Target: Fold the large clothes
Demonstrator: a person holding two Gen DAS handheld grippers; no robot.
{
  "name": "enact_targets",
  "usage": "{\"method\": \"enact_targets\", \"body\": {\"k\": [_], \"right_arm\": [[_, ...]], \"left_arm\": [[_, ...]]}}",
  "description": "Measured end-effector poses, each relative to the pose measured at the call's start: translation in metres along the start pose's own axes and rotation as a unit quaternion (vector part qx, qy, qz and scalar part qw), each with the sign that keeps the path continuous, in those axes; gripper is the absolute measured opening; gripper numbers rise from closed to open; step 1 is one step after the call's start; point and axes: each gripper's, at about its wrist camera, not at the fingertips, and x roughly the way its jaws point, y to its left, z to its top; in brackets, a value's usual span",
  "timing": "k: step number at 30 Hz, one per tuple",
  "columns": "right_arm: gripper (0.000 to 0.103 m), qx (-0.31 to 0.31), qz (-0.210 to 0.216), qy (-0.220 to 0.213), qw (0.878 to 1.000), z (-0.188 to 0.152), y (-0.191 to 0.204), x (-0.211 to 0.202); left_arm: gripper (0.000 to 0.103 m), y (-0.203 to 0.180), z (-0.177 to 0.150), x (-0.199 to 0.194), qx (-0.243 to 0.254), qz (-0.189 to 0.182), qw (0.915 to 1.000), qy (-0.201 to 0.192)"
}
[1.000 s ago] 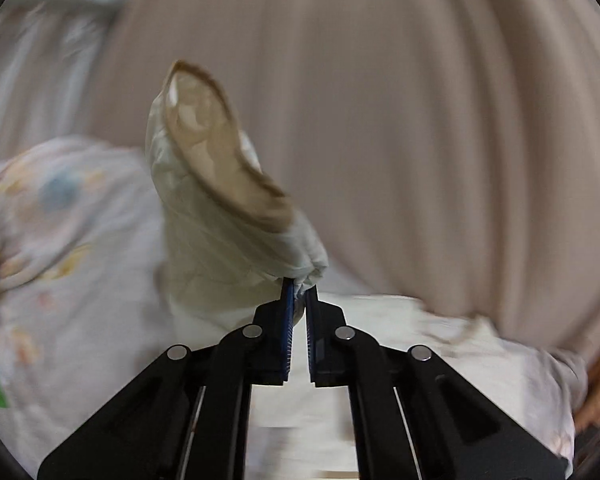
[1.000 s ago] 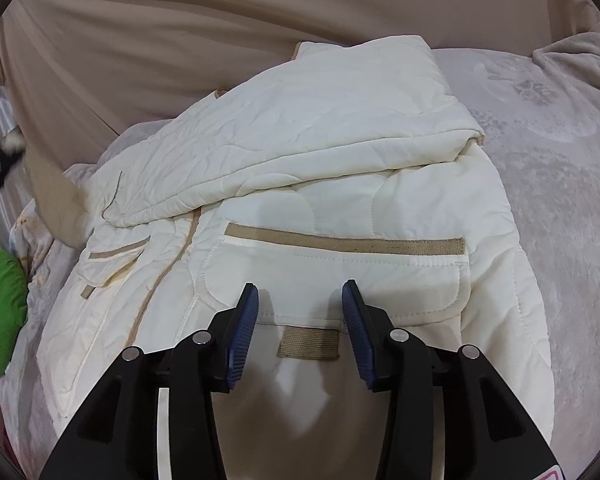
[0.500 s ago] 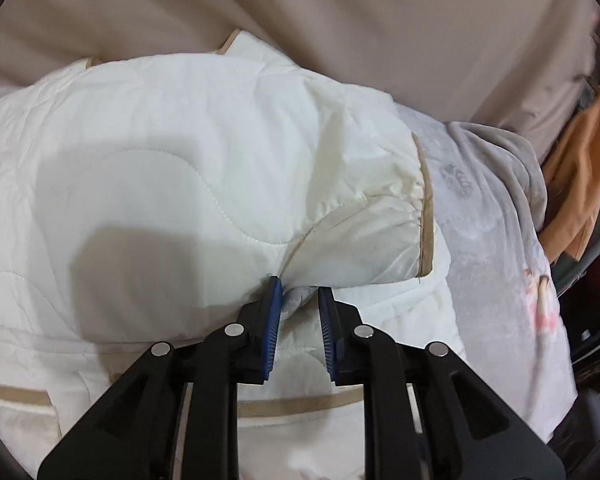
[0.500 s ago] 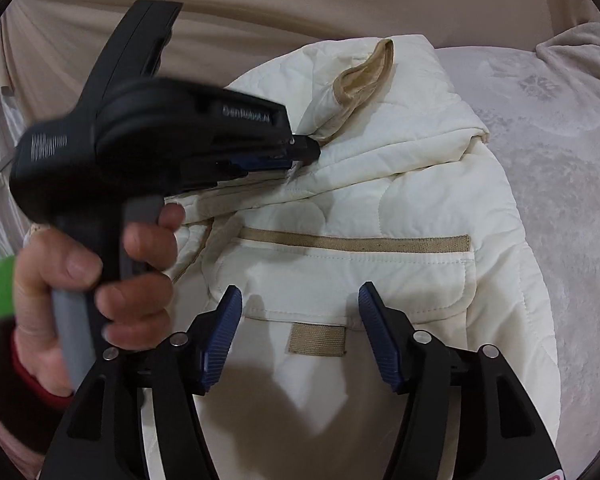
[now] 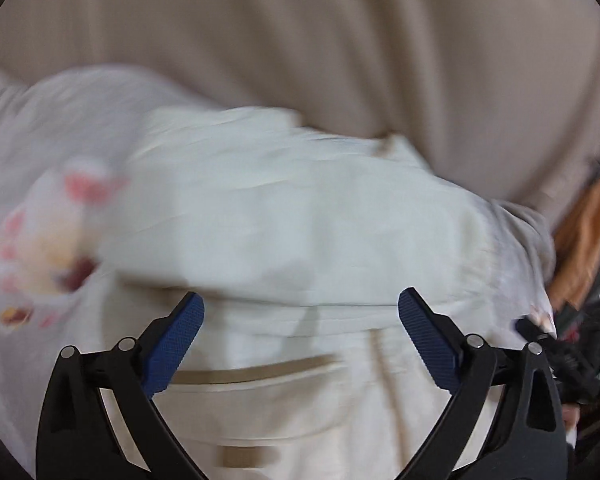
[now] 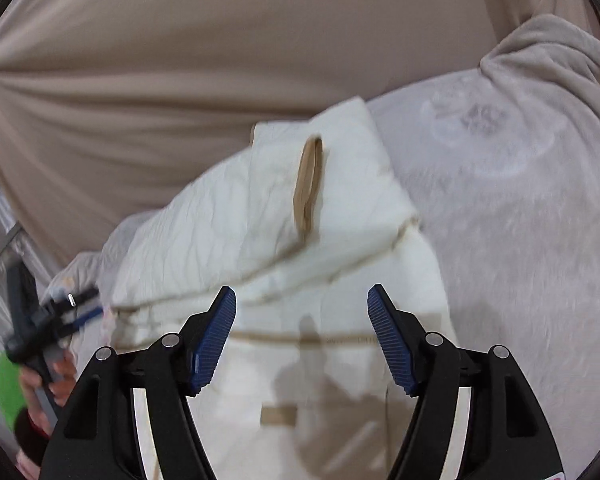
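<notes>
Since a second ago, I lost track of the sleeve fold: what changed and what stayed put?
The left gripper carried the sleeve across the cream jacket, laid it there and let go; its jaws have just been opening and nothing is between them. The right gripper has also been opening, empty, above the pocket. The jacket body stays on the grey blanket.

Your left wrist camera looked forward and down along its black, blue-padded left gripper [image 5: 300,320], close over the cream quilted jacket with tan trim [image 5: 300,216]; heavy blur made the far edge uncertain. Your right wrist camera faced the same jacket [image 6: 260,208] from just behind the right gripper [image 6: 302,312], also tilted down. Both views shared the jacket and the beige draped curtain [image 5: 340,40] behind it, and the right view caught your left gripper [image 6: 76,304] at its left edge.
</notes>
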Motion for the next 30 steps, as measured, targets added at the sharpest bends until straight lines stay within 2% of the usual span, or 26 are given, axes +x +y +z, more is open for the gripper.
{"method": "enact_targets", "body": {"k": [3, 5, 8, 10, 11, 12, 13, 15, 17, 18, 19, 20, 21, 22, 23, 24, 26, 28, 30], "right_arm": [[0.068, 0.025, -0.013, 0.002, 1.000, 0.027, -0.002, 0.017], [0.067, 0.045, -0.009, 0.018, 0.999, 0.038, -0.005, 0.034], [0.065, 0.075, -0.019, 0.049, 0.996, 0.047, -0.007, 0.063], [0.035, 0.082, -0.011, 0.062, 0.995, 0.051, -0.002, 0.074], [0.007, 0.076, 0.006, 0.064, 0.995, 0.055, 0.005, 0.073], [0.006, 0.061, 0.021, 0.047, 0.997, 0.060, 0.015, 0.063], [0.005, 0.043, 0.037, 0.017, 0.998, 0.064, 0.025, 0.048], [0.004, 0.001, 0.063, -0.048, 0.997, 0.072, 0.044, 0.012], [0.003, -0.020, 0.065, -0.085, 0.994, 0.074, 0.048, -0.007], [0.003, -0.029, 0.040, -0.094, 0.994, 0.071, 0.045, -0.008], [0.003, -0.032, 0.008, -0.087, 0.996, 0.069, 0.038, 0.003], [0.003, -0.034, -0.030, -0.062, 0.997, 0.066, 0.029, 0.022], [0.003, -0.030, -0.075, -0.012, 0.997, 0.058, 0.013, 0.051], [0.002, -0.022, -0.098, 0.027, 0.995, 0.050, -0.001, 0.076], [0.000, -0.010, -0.098, 0.051, 0.994, 0.039, -0.014, 0.095], [0.000, -0.002, -0.093, 0.047, 0.995, 0.036, -0.019, 0.097], [0.000, 0.000, -0.096, 0.044, 0.994, 0.039, -0.016, 0.094], [0.001, -0.020, -0.104, 0.061, 0.993, 0.043, -0.011, 0.092], [0.007, -0.017, -0.113, 0.060, 0.992, 0.051, -0.005, 0.081]], "left_arm": [[0.090, 0.063, 0.001, 0.006, -0.104, 0.018, 0.9944, -0.001], [0.087, 0.084, 0.001, 0.011, -0.146, 0.022, 0.9890, -0.004], [0.081, 0.097, 0.003, 0.021, -0.173, 0.014, 0.9848, 0.001], [0.067, 0.093, 0.011, 0.025, -0.163, 0.017, 0.9864, -0.001], [0.061, 0.088, 0.016, 0.026, -0.156, 0.023, 0.9875, -0.004], [0.053, 0.092, 0.020, 0.022, -0.151, 0.034, 0.9880, -0.008], [0.039, 0.090, 0.023, 0.020, -0.148, 0.049, 0.9876, -0.016], [0.025, 0.087, 0.029, 0.019, -0.146, 0.064, 0.9869, -0.021], [0.020, 0.087, 0.029, 0.022, -0.143, 0.069, 0.9871, -0.018], [0.018, 0.084, 0.027, 0.027, -0.134, 0.071, 0.9883, -0.015], [0.016, 0.081, 0.024, 0.032, -0.122, 0.075, 0.9897, -0.010], [0.016, 0.078, 0.021, 0.037, -0.111, 0.086, 0.9901, -0.009], [0.015, 0.074, 0.017, 0.042, -0.100, 0.097, 0.9902, -0.008], [0.016, 0.072, 0.013, 0.047, -0.090, 0.102, 0.9907, -0.010], [0.016, 0.071, 0.011, 0.050, -0.084, 0.104, 0.9910, -0.010], [0.016, 0.069, 0.009, 0.052, -0.078, 0.106, 0.9913, -0.011], [0.016, 0.067, 0.007, 0.053, -0.066, 0.111, 0.9916, -0.015], [0.017, 0.065, 0.005, 0.056, -0.060, 0.114, 0.9915, -0.017], [0.018, 0.069, 0.002, 0.053, -0.058, 0.115, 0.9914, -0.024]]}}
